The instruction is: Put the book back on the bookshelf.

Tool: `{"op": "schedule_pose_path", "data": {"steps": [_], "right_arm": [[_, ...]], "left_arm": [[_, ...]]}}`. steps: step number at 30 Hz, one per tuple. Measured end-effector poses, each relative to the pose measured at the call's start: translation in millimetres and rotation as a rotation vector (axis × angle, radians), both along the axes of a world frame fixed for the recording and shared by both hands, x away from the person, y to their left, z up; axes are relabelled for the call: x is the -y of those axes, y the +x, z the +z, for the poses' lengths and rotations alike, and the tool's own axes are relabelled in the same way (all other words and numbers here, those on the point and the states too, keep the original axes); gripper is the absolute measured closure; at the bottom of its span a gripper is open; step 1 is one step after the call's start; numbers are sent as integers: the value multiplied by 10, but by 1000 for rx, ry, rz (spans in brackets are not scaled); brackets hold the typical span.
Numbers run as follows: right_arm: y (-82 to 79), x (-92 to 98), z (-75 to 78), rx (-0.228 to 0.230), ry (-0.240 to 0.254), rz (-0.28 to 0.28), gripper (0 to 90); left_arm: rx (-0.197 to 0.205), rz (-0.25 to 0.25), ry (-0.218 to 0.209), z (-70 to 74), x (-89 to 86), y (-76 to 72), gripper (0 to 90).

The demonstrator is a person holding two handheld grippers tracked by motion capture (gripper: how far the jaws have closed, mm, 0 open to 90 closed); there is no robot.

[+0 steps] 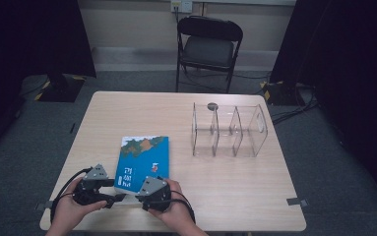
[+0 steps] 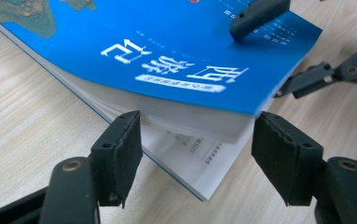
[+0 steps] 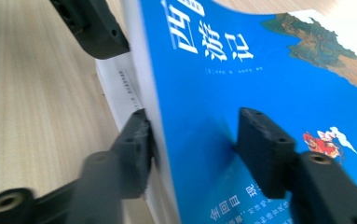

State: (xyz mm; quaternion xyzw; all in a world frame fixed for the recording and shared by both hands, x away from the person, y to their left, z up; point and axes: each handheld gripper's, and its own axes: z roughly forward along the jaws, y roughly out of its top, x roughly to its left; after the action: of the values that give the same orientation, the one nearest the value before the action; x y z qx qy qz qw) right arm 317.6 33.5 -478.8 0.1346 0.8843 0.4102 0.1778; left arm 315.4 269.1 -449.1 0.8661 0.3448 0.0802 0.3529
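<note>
A: The book [image 1: 141, 162] in front of you has a bright blue cover with white lettering, and a band of green and brown landscape across its far end.

B: Its page edges [image 2: 185, 119] look white, and there's a small red and white figure [image 3: 327, 140] on the cover, possibly a rider; it's too blurred to be sure.

A: Your tabletop [image 1: 225, 191] is pale wood grain. Both hand-held grippers, left [image 1: 119, 197] and right [image 1: 152, 178], are black with grey top plates.

B: The divided rack [image 1: 229, 131] is clear, and the folding chair [image 1: 209, 44] is black.
</note>
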Motion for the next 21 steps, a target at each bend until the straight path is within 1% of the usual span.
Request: {"op": "schedule_pose_path", "data": {"steps": [1,3,4,6,7,10,11,12,13,14,17,18,20,21], "right_arm": [[0,0,1,1,0,1,524],[-2,1,12,2,0,7,575],[-6,7,24,-1,2,4,605],[-16,11,34,-3,5,-4,625],[-22,10,38,2,2,-3,641],[-26,17,47,1,10,-9,670],[-30,23,52,1,14,-13,678],[-32,27,55,-1,14,-16,683],[-33,29,58,3,14,-16,688],[-35,30,58,2,17,-18,691],[-36,33,66,-4,26,-26,708],[-39,34,69,-4,27,-28,712],[-42,40,76,-10,35,-38,717],[-36,43,80,-12,34,-36,719]], "left_arm": [[4,2,-2,2,-12,-1,333],[6,-2,-2,3,-33,-3,300],[4,-3,4,-1,-44,-8,291],[7,-10,13,-25,-54,-17,273],[0,-13,19,-41,-54,-24,264],[1,-32,39,-87,-55,-51,256],[-8,-30,37,-104,-55,-64,254],[-5,-34,41,-118,-62,-69,247],[-12,-40,44,-127,-70,-73,244],[-13,-39,42,-145,-72,-77,244],[-11,-54,57,-176,-76,-80,236],[-22,-57,58,-186,-75,-83,230],[-17,-68,65,-212,-77,-83,220],[-21,-64,61,-227,-73,-89,216]]}}
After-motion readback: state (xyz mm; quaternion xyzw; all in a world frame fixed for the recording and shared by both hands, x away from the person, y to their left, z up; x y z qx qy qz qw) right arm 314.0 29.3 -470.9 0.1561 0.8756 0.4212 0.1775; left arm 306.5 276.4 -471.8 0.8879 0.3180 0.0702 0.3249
